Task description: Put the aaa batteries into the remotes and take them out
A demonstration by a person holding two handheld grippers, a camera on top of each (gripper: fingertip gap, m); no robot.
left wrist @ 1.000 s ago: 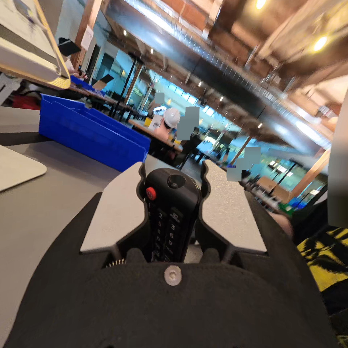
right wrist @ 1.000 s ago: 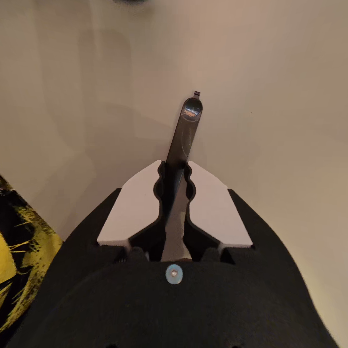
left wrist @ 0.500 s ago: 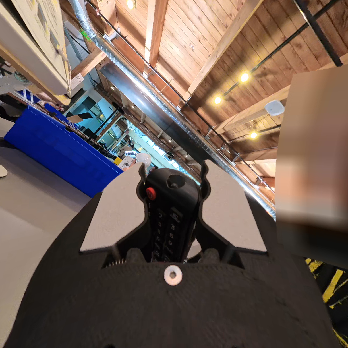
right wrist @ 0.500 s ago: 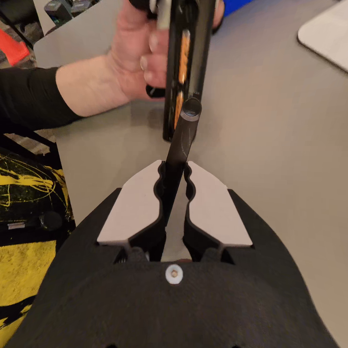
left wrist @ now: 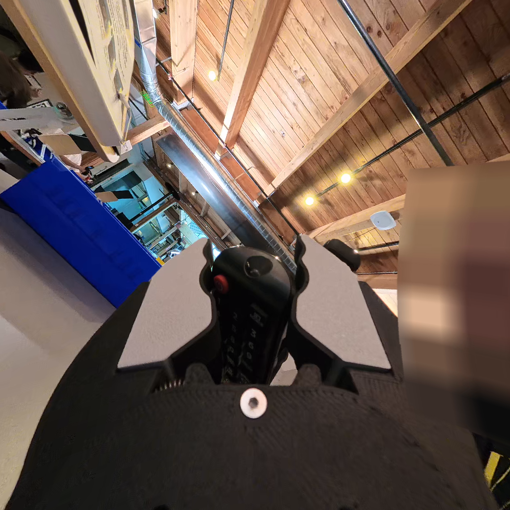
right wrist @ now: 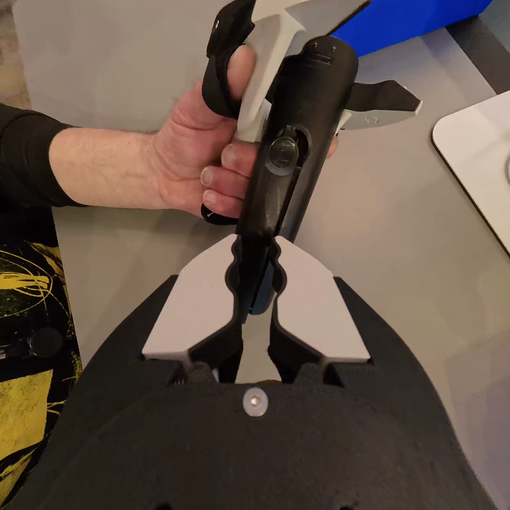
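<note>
Remote (left wrist: 249,309) sits clamped between the jaws of our left gripper (left wrist: 251,265), keypad toward that camera, tilted up at the wooden ceiling (left wrist: 317,96). In the right wrist view its back faces us, long axis running away from our right gripper (right wrist: 255,245), whose jaws pinch the battery cover (right wrist: 265,198) laid along the open compartment. We judge the cover must slide along that axis. Our left hand (right wrist: 193,160) crowds the remote's left side; a blue bin (left wrist: 77,234) and white pad (right wrist: 474,165) lie clear on the grey table (right wrist: 386,220).
</note>
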